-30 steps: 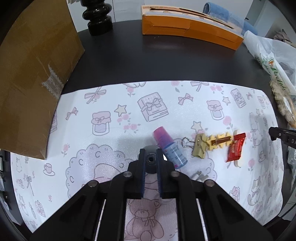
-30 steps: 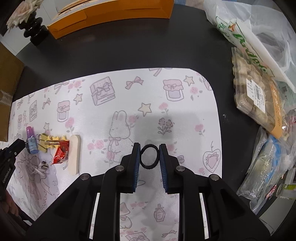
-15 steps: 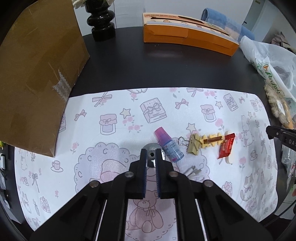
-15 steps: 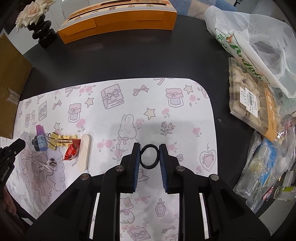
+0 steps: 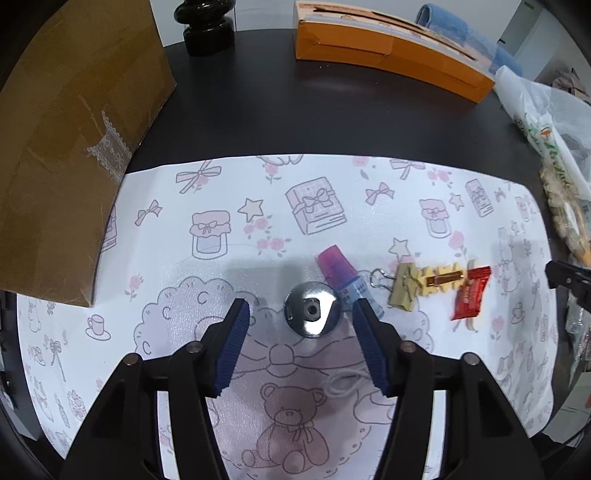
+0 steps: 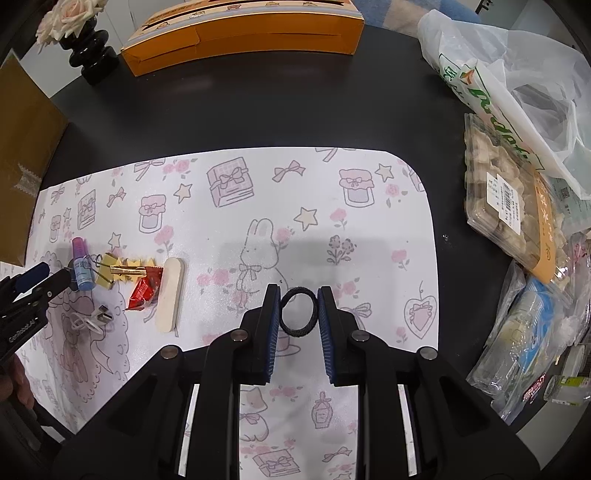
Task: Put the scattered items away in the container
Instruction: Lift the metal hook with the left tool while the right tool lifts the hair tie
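Observation:
My left gripper [image 5: 300, 309] is open just above the patterned mat [image 5: 258, 192], with a shiny round metal disc [image 5: 312, 314] lying between its fingers. To the disc's right lie a purple-capped little bottle [image 5: 341, 273], a gold binder clip [image 5: 400, 293], a yellow hair clip [image 5: 443, 277] and a red candy [image 5: 471, 295]. A white cable [image 5: 347, 380] lies under the right finger. My right gripper [image 6: 298, 295] is shut on a black hair tie [image 6: 298, 314], held above the mat. A wooden stick [image 6: 170, 291] lies beside the candy [image 6: 144, 291].
A brown cardboard box [image 5: 74, 129] stands at the mat's left edge. An orange carton [image 5: 388, 48] and a black vase [image 5: 207, 26] sit at the table's back. Plastic bags and a snack tray [image 6: 509, 199] crowd the right side.
My left gripper has opened and let go of the metal disc, which now lies on the mat. The right gripper has kept its hold on the hair tie and risen slightly.

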Demonstrator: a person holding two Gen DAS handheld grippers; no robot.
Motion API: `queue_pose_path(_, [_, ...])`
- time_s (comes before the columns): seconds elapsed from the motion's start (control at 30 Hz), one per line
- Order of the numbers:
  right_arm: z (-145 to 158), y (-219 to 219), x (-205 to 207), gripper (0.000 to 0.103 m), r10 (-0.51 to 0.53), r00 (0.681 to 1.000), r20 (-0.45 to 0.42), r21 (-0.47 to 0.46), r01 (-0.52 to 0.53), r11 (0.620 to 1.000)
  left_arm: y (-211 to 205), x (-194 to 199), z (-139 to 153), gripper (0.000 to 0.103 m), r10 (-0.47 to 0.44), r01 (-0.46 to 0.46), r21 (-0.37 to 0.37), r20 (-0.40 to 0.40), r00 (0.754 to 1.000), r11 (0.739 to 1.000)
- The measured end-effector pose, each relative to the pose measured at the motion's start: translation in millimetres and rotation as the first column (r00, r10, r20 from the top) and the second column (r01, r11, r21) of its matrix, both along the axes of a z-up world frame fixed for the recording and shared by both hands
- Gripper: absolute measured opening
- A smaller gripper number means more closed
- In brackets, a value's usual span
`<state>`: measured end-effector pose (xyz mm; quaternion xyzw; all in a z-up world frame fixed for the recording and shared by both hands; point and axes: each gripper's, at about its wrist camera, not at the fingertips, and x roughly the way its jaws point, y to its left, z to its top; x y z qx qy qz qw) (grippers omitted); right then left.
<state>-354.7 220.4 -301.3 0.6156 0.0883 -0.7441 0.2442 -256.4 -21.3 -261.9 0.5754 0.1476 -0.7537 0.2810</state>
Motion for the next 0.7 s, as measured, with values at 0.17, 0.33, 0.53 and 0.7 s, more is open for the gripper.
queue_pose_path(0.17, [-3.7, -2.8, -0.6, 0.021, 0.005, 1.0, 0.009, 0.006, -0.005, 1.0, -0.4, -3.0, -5.6, 0.029, -0.006, 0.006, 0.007, 0.01, 1.0, 1.0])
queue_pose_path(0.33, [-4.5, -6.7, -2.1, 0.021, 0.005, 1.0, 0.014, 0.007, -0.005, 1.0, 2.1, -7.0, -9.4, 0.019, -0.022, 0.022, 0.02, 0.01, 1.0, 1.0])
queue_pose_path(0.53, [-6.5, -11.5, -1.8, 0.021, 0.011, 1.0, 0.019, 0.012, -0.011, 1.0, 5.9, -9.6, -14.3, 0.011, -0.032, 0.031, 0.026, 0.03, 0.999, 0.999])
queue_pose_path(0.7, [-8.8, -11.2, -2.3, 0.021, 0.009, 1.0, 0.025, 0.018, -0.009, 1.0, 7.3, -9.7, -12.2, 0.01, -0.03, 0.03, 0.018, 0.025, 0.999, 0.999])
